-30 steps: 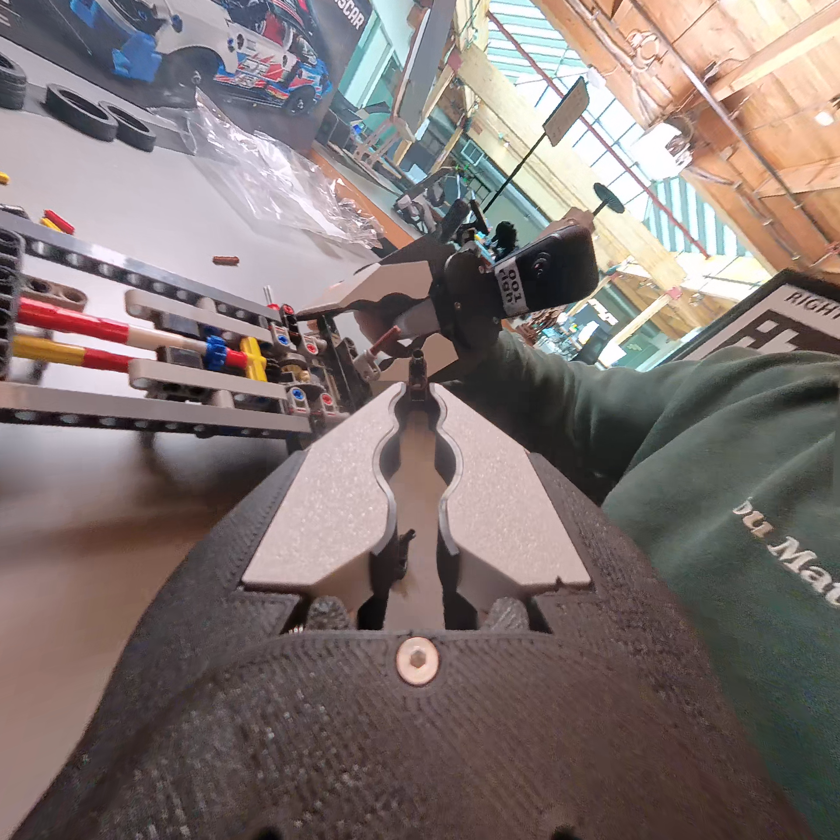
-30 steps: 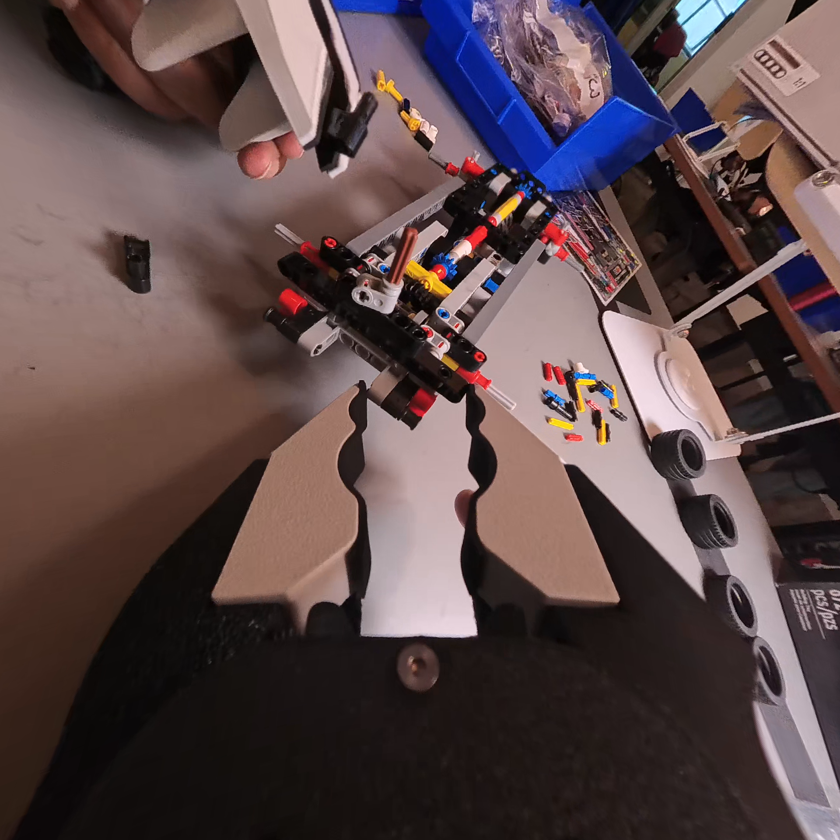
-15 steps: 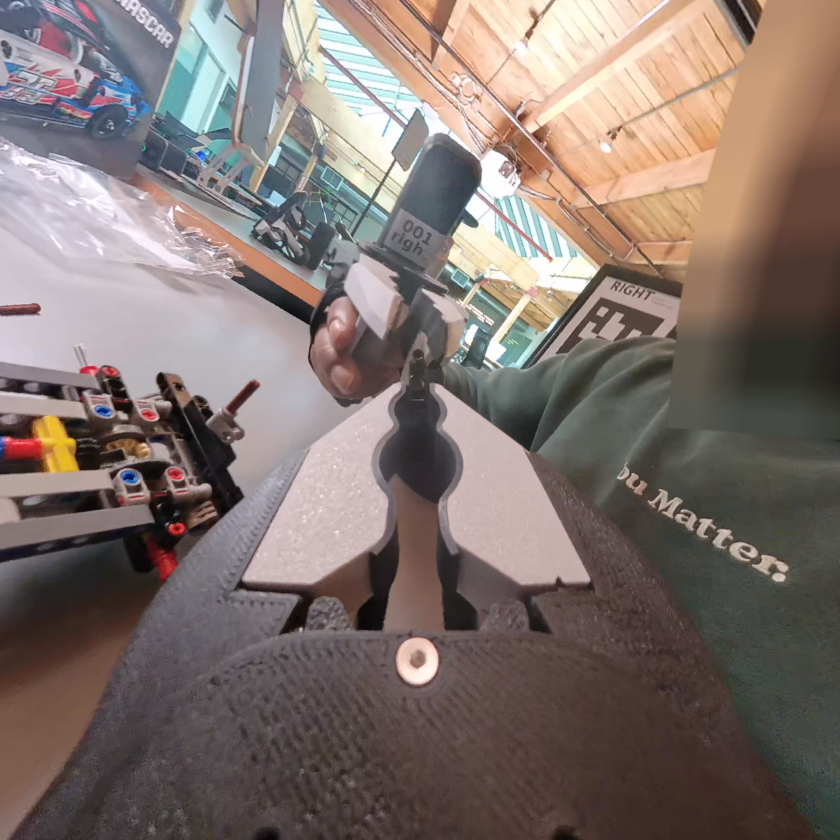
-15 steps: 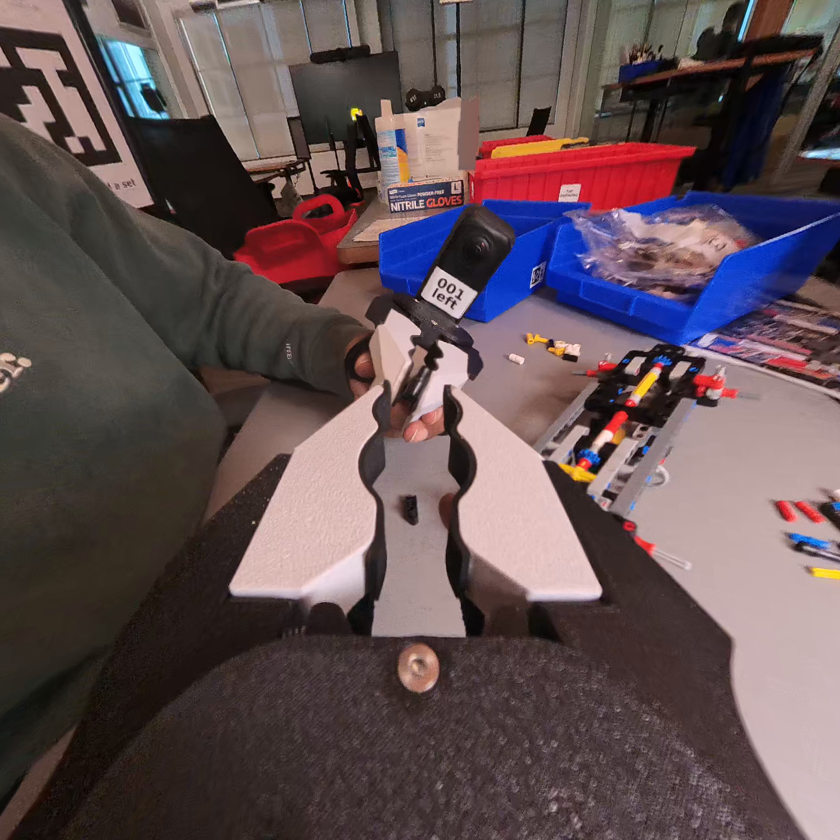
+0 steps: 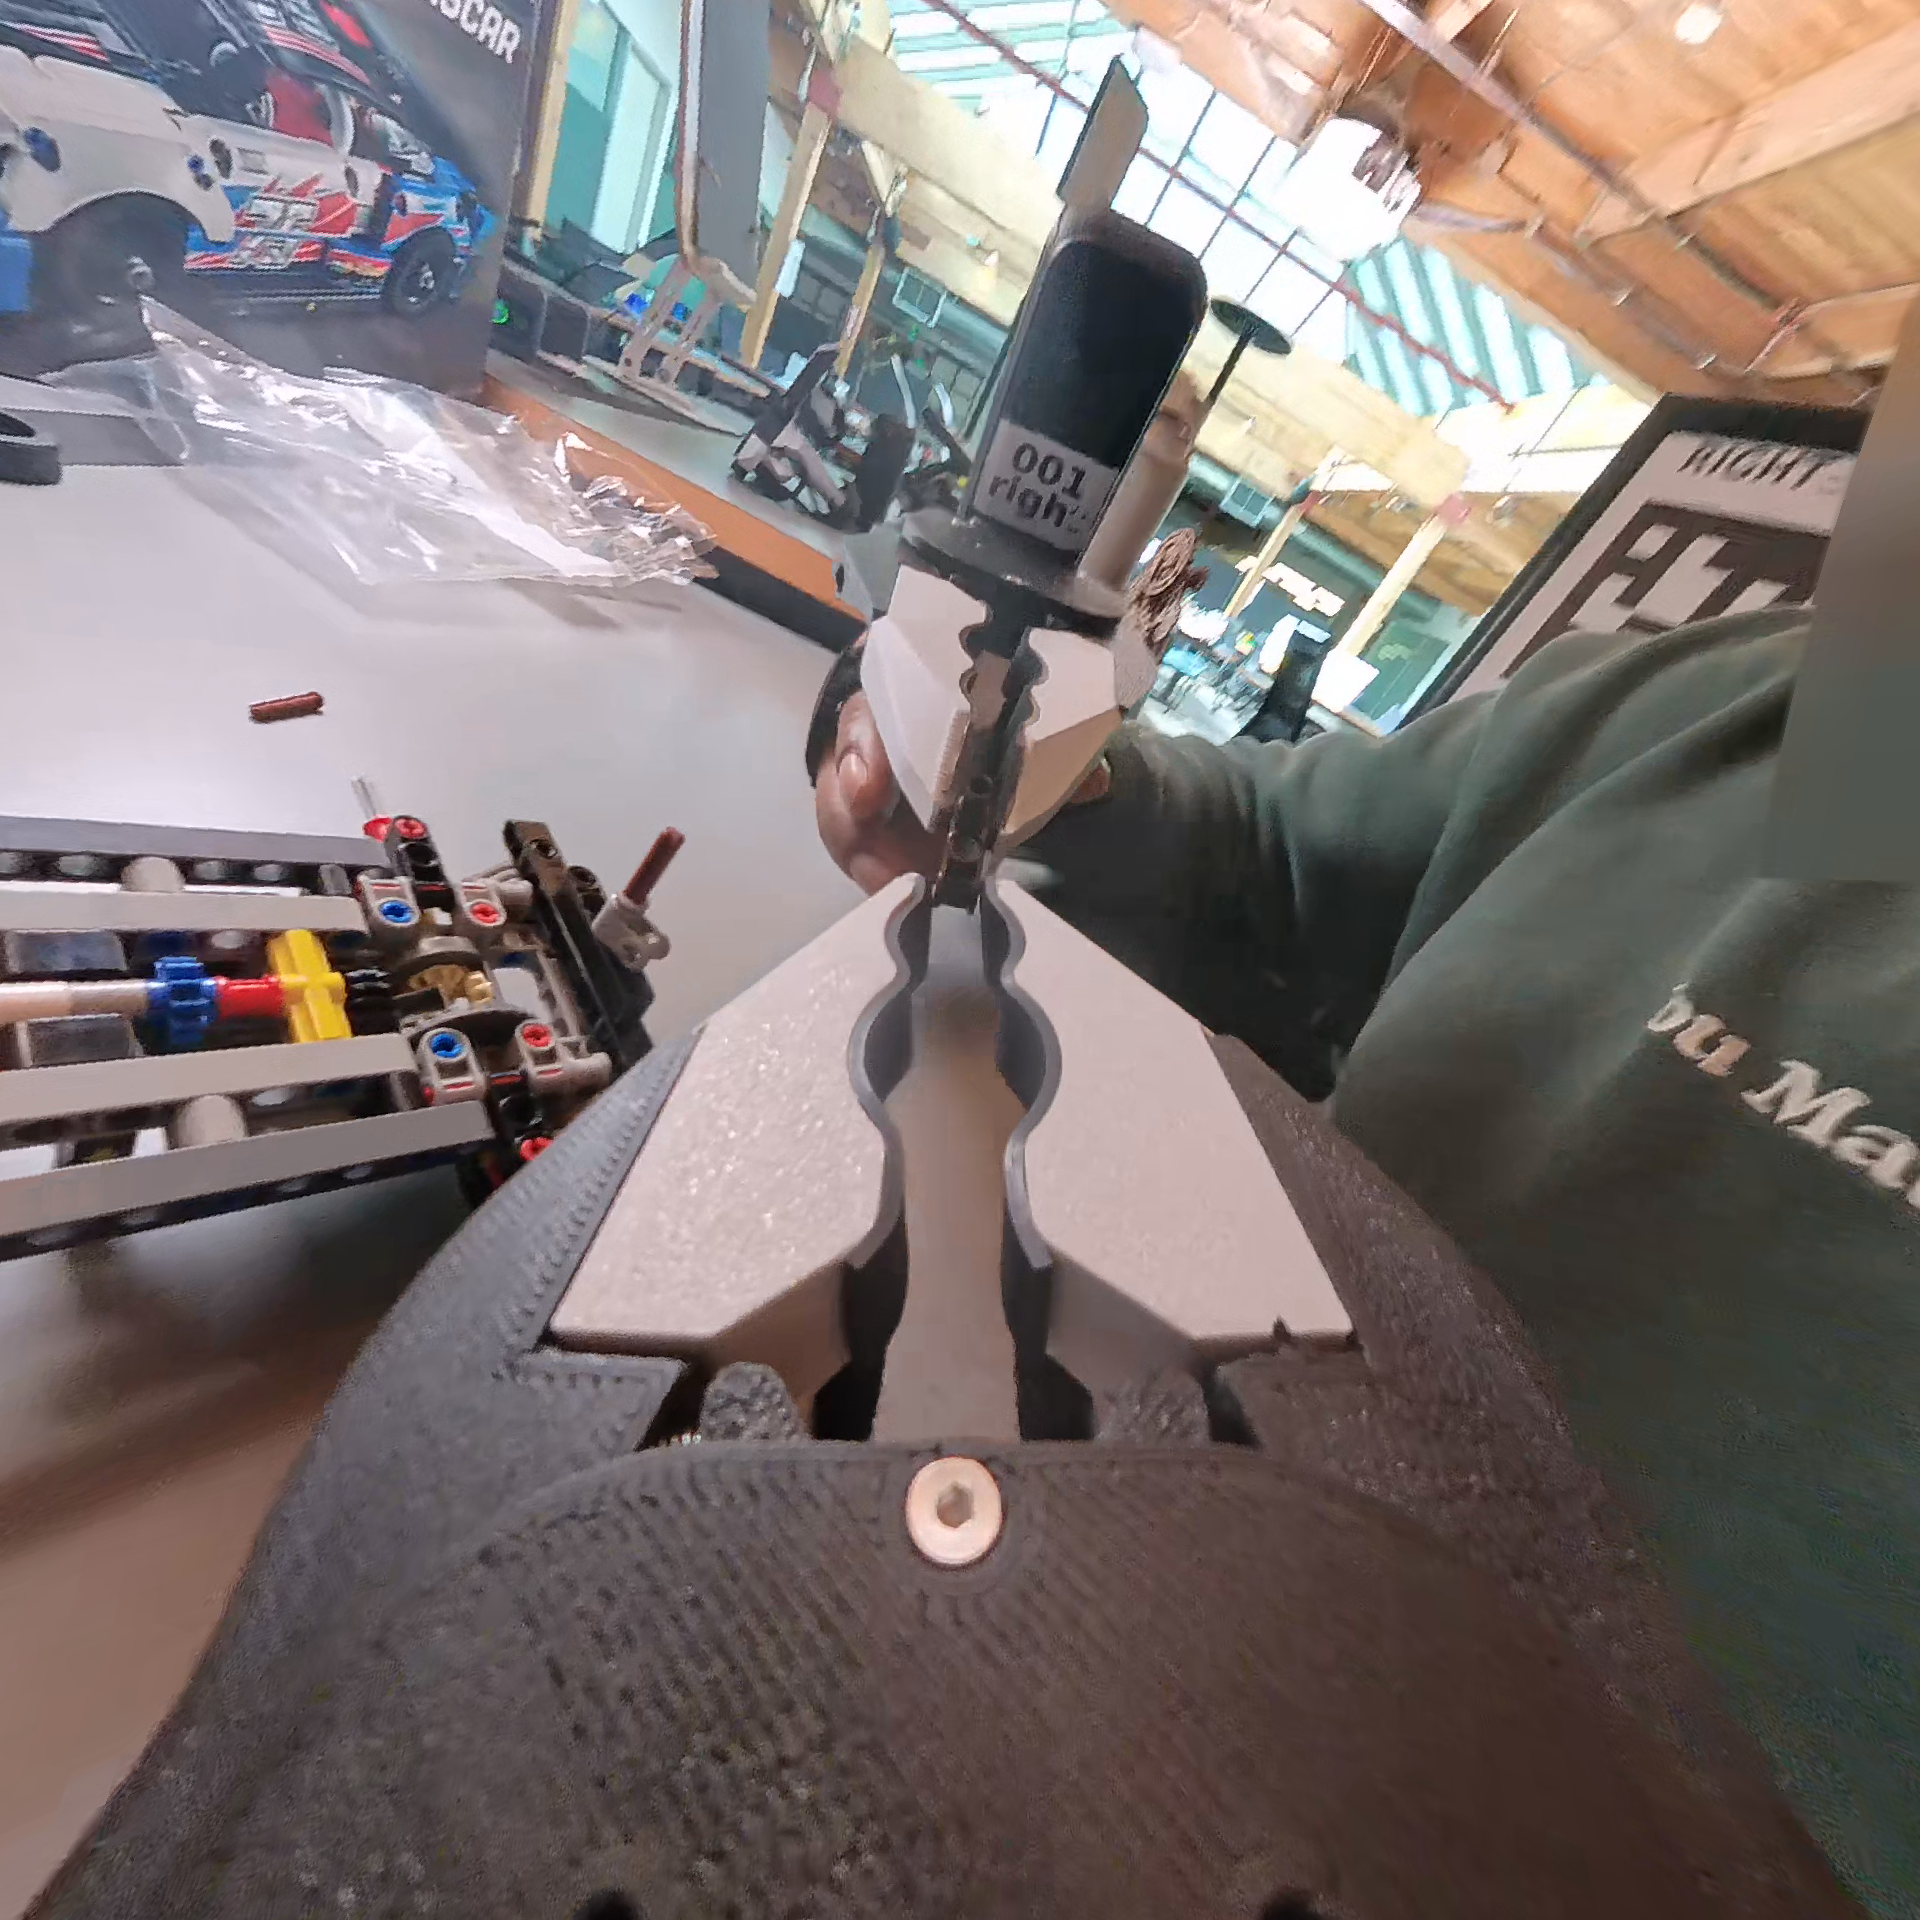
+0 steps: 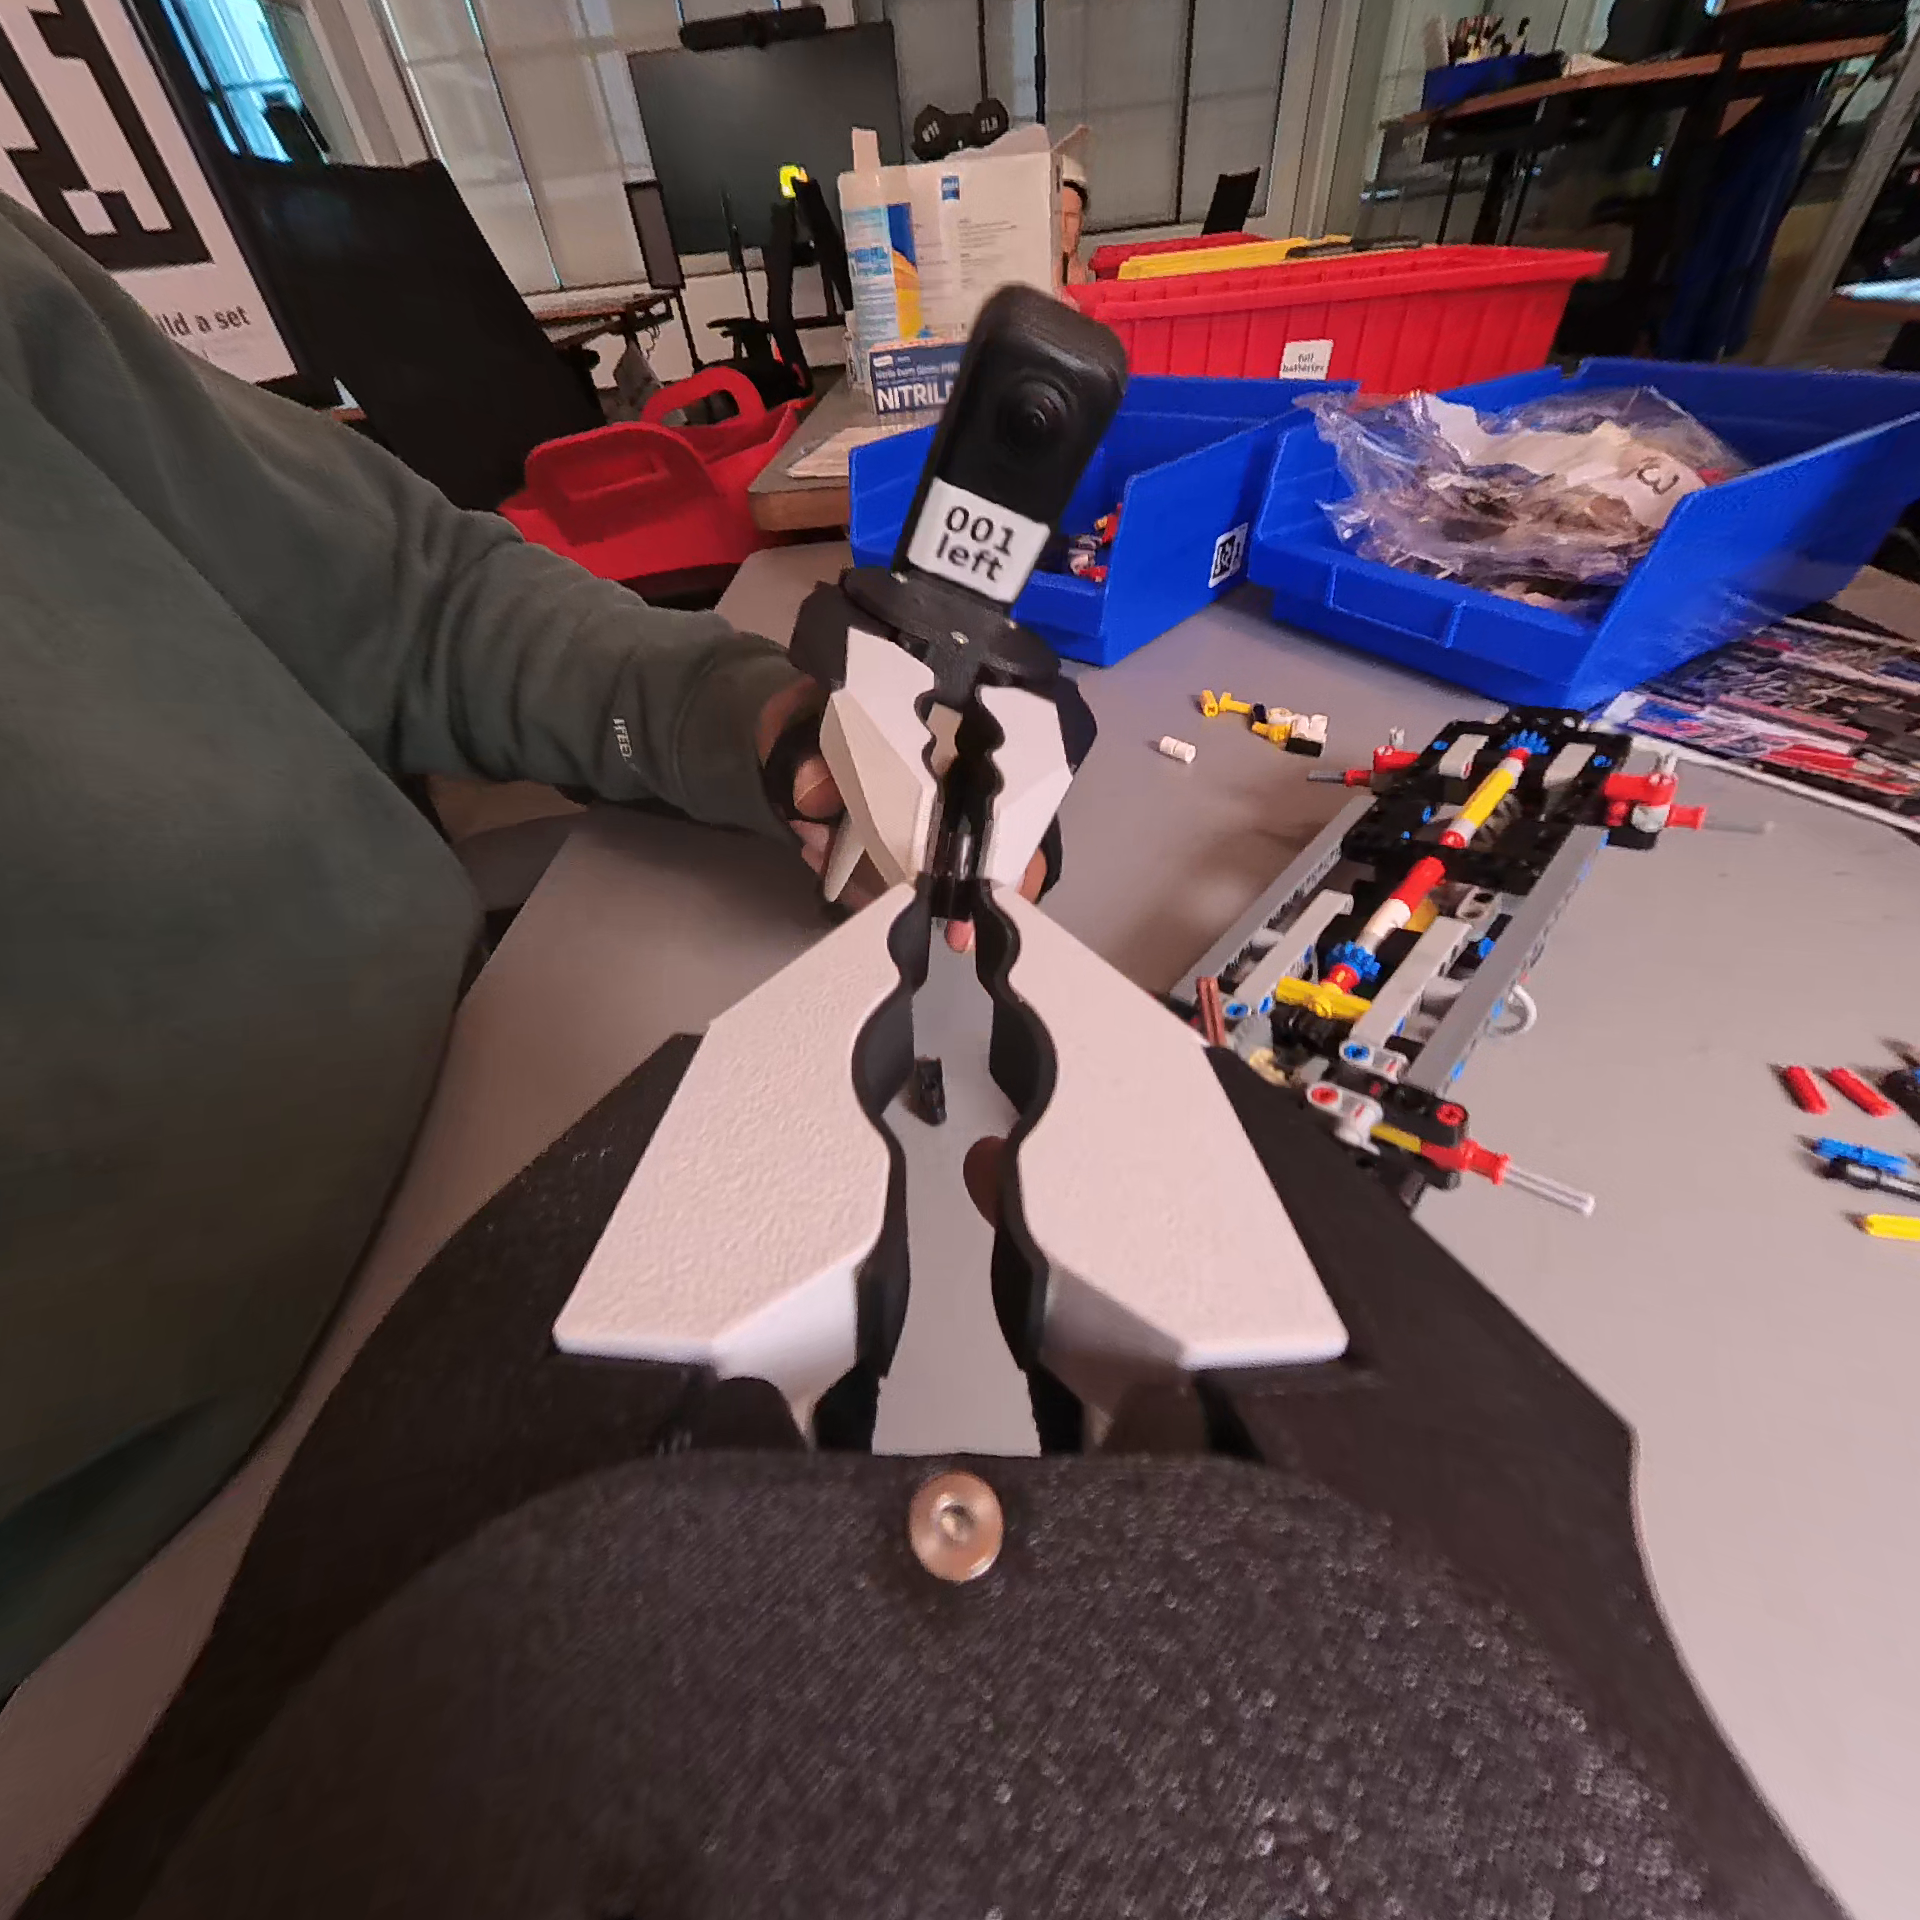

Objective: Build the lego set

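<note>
The partly built lego chassis (image 5: pixel 312 997) lies on the grey table, left of my left gripper (image 5: pixel 954 896); it lies right of my right gripper (image 6: pixel 951 902) in the right wrist view (image 6: pixel 1434 935). The two grippers point at each other, tip to tip, above the table near the person's body. A small black piece (image 6: pixel 951 883) sits between the meeting tips, and both pairs of fingers are closed onto it. The right gripper (image 5: pixel 971 831) shows beyond my left one, and the left gripper (image 6: pixel 956 842) beyond my right one. Another small black piece (image 6: pixel 928 1091) lies on the table below.
A brown axle (image 5: pixel 284 707), a clear plastic bag (image 5: pixel 416 488) and the set's box (image 5: pixel 260 156) lie beyond the chassis. Blue bins (image 6: pixel 1558 582) stand at the back. Small loose parts (image 6: pixel 1262 722) (image 6: pixel 1849 1091) lie around the chassis. The person's green sleeve (image 5: pixel 1455 831) is close by. My left and right fingertips are right by each other.
My right gripper swung up from the chassis to face the left one, came closer and narrowed its fingers onto the black piece. My left gripper kept hold of the piece and turned toward the right one.
</note>
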`<state>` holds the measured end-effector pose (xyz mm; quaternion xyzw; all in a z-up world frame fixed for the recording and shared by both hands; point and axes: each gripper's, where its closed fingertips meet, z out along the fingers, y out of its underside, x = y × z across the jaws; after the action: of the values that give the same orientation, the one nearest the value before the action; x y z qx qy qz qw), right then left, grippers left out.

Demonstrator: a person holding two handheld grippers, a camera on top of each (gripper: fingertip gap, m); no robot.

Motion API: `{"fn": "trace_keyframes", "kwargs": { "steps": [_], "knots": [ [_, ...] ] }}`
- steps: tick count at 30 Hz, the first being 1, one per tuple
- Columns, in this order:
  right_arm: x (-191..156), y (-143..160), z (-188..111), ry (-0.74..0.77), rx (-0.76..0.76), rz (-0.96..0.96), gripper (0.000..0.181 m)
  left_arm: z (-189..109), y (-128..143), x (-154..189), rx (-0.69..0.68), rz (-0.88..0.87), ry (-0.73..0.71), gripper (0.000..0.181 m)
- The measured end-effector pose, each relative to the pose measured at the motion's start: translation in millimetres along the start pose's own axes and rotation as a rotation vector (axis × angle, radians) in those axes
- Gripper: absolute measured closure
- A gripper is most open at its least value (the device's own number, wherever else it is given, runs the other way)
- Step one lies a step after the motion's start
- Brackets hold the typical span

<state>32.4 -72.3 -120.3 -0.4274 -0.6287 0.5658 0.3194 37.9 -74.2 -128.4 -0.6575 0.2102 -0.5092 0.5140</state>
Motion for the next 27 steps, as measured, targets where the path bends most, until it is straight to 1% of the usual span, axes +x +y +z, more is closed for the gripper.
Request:
{"fn": "trace_keyframes", "kwargs": {
  "steps": [4,6,9,12,17,21,24,27],
  "knots": [
    [3,13,-2,-0.004,-0.031,0.042,0.177,5,16,-11,-0.120,0.172,-0.132,0.172],
    [4,16,-1,-0.008,-0.038,0.062,0.177,7,22,-13,-0.172,0.261,-0.172,0.173],
    [3,17,2,-0.023,-0.034,0.110,0.177,9,26,-15,-0.211,0.345,-0.219,0.174],
    [6,17,3,-0.031,-0.015,0.200,0.177,8,25,-16,-0.215,0.385,-0.250,0.174],
    [14,19,4,-0.067,0.025,0.451,0.178,4,19,-21,-0.200,0.410,-0.301,0.173],
    [16,17,4,-0.128,0.075,0.640,0.178,3,15,-20,-0.185,0.473,-0.327,0.172],
    [15,16,3,-0.170,0.103,0.734,0.177,3,12,-19,-0.178,0.502,-0.334,0.173],
    [15,16,3,-0.199,0.112,0.792,0.177,3,12,-19,-0.184,0.474,-0.322,0.173]
  ]
}}
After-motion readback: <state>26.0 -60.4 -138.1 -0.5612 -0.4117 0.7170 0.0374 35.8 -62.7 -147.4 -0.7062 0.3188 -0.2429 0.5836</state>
